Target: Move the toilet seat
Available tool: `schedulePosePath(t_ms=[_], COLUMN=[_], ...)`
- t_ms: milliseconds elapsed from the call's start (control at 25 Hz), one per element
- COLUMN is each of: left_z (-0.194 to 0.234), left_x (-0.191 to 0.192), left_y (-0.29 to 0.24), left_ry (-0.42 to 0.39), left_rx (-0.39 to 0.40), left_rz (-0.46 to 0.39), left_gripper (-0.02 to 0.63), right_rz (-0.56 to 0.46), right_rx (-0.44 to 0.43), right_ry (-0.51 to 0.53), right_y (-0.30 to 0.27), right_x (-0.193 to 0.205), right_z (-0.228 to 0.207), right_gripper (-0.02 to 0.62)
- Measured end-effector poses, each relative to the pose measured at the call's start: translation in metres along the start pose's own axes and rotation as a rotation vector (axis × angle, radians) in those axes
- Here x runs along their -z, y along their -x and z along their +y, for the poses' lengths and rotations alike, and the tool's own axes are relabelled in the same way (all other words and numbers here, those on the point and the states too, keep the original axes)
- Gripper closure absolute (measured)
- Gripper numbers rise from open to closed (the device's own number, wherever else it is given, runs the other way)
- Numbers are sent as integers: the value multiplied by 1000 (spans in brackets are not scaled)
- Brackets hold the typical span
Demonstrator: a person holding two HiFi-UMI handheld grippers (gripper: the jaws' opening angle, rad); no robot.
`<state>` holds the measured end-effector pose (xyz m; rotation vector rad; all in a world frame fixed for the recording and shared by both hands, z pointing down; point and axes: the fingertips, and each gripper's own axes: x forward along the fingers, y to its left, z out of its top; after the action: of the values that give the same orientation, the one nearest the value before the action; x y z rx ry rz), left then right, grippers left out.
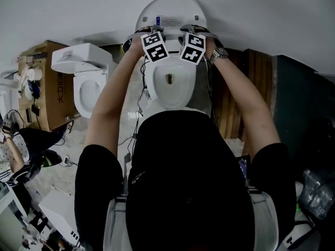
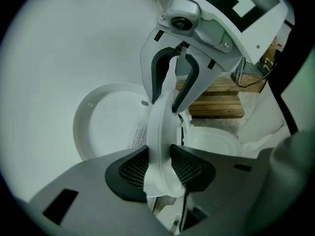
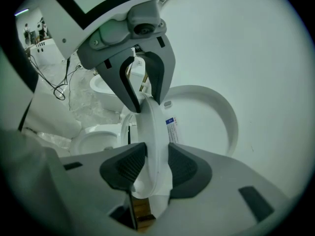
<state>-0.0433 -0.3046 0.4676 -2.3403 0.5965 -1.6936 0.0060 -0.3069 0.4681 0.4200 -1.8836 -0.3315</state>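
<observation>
No legible text anywhere

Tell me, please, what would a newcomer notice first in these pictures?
The left tongs and the right tongs clamp the toilet seat side by side, raised over the bowl, before the upright lid. A second toilet stands at left, beside a cardboard box.

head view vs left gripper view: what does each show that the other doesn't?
Head view only: the person's bare forearms, a metal wristwatch, a second white toilet and a brown cardboard box.
Left gripper view only: the left tongs with black ribbed pads pressed on the white plastic toilet seat ring, and the right tongs clamped further along it.
Both: the raised white lid, the white ceramic bowl, the wooden pallet.
</observation>
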Motion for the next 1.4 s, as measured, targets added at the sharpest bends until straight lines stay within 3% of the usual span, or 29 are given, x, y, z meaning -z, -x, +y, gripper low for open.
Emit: schedulePosePath(t_ms=[1400], left_z=[59], left_x=[5], left_y=[-33], left_ry=[51], left_rx=[62], left_rz=[-31], left_gripper=[459], right_rz=[0], right_rx=[-33], right_ry=[-65], right_y=[-36], right_x=[-4], right_z=[-59], right_gripper=[445])
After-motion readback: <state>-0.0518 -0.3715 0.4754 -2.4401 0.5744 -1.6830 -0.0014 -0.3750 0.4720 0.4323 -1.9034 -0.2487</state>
